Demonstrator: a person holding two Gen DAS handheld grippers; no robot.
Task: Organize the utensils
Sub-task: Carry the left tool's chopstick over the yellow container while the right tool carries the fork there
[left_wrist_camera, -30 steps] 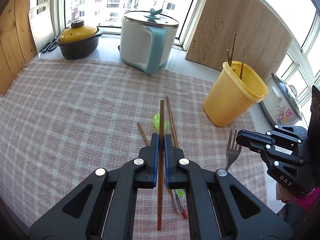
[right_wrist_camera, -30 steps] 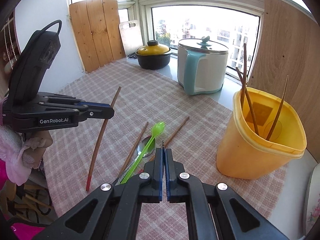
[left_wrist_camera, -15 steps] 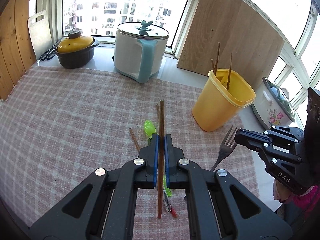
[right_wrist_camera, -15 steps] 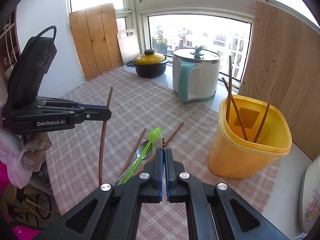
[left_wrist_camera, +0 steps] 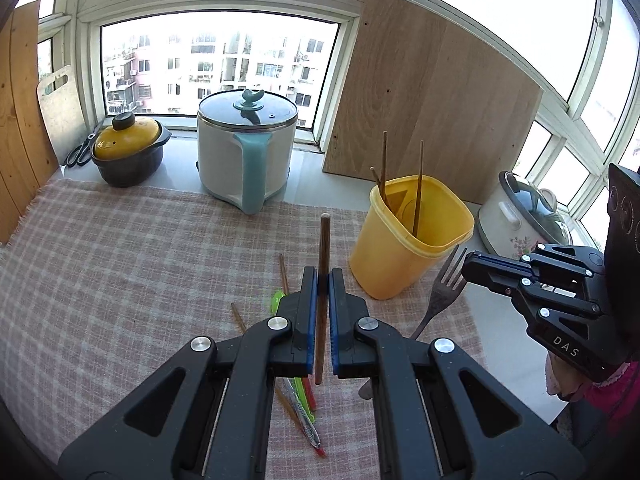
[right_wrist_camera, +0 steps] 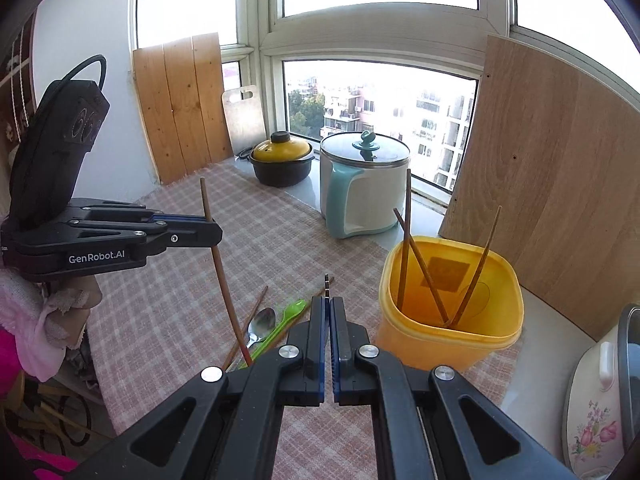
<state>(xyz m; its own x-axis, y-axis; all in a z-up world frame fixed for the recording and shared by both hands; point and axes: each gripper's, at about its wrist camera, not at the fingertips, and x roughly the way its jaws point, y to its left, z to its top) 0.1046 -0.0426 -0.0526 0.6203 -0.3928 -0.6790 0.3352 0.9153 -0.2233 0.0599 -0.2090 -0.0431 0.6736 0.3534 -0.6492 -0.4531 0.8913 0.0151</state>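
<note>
My left gripper [left_wrist_camera: 323, 276] is shut on a brown chopstick [left_wrist_camera: 322, 264] and holds it upright above the checked cloth; it shows in the right wrist view [right_wrist_camera: 218, 258] too. My right gripper [right_wrist_camera: 329, 304] is shut on a metal fork [left_wrist_camera: 440, 300], whose tines [right_wrist_camera: 328, 284] stick out past the fingers. A yellow tub [left_wrist_camera: 412, 240] with three chopsticks [right_wrist_camera: 424, 268] stands to the right. A green spoon [right_wrist_camera: 286, 318], a metal spoon [right_wrist_camera: 260, 322] and loose chopsticks [left_wrist_camera: 283, 274] lie on the cloth.
A white-and-teal pot [left_wrist_camera: 246, 152] and a dark pot with a yellow lid [left_wrist_camera: 128, 150] stand by the window. A flowered cooker [left_wrist_camera: 520, 216] is at the right. A wooden board [left_wrist_camera: 432, 112] leans behind the tub. Scissors [left_wrist_camera: 80, 152] lie at the back left.
Both grippers have risen and tilted. The chopstick in the left gripper has gone from slanted to upright. The tub now looks farther below.
</note>
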